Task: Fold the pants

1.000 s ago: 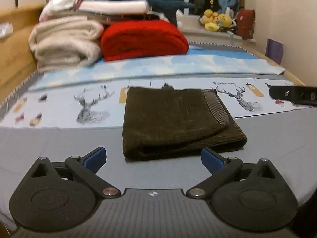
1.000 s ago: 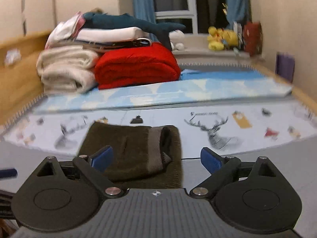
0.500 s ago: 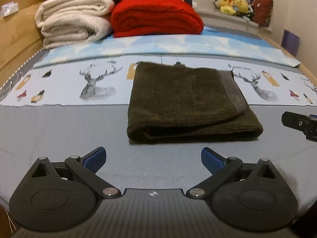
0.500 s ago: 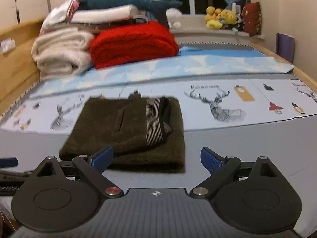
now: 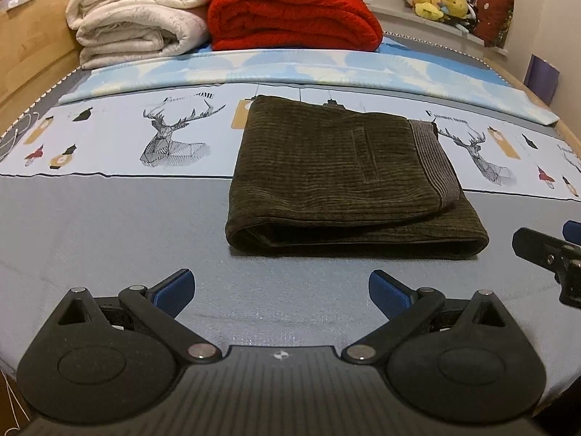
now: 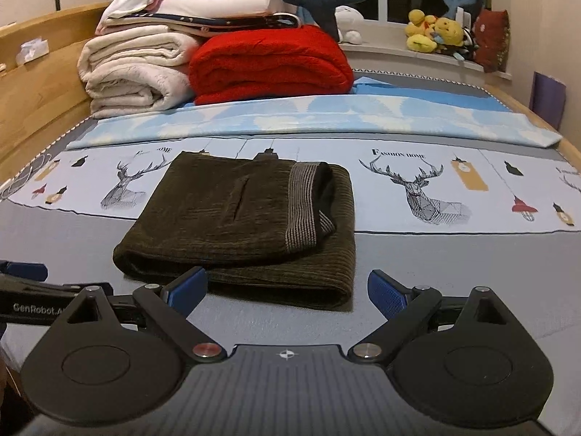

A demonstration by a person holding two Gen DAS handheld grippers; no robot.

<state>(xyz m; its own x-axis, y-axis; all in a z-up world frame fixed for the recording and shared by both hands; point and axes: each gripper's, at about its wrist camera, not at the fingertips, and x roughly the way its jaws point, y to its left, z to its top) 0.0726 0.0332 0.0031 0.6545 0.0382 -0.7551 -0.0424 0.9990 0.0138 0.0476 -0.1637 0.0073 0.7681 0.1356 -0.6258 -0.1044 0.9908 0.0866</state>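
Pants: the dark brown corduroy pants [image 5: 337, 170] lie folded into a compact rectangle on the bed [image 5: 109, 232], straddling the grey sheet and the deer-print cloth [image 5: 163, 138]; the ribbed waistband is on the right side of the bundle.
Left gripper: the left gripper [image 5: 279, 287] has its blue-padded fingers spread wide, holding nothing, just short of the pants' near edge.
Right gripper: the right gripper [image 6: 287, 287] is likewise spread apart; its left pad sits at the near fold, possibly touching, hard to tell.
Far end: red blanket [image 6: 268, 61] beside cream blankets [image 6: 134, 72]; plush toys [image 6: 432, 32] on the windowsill.
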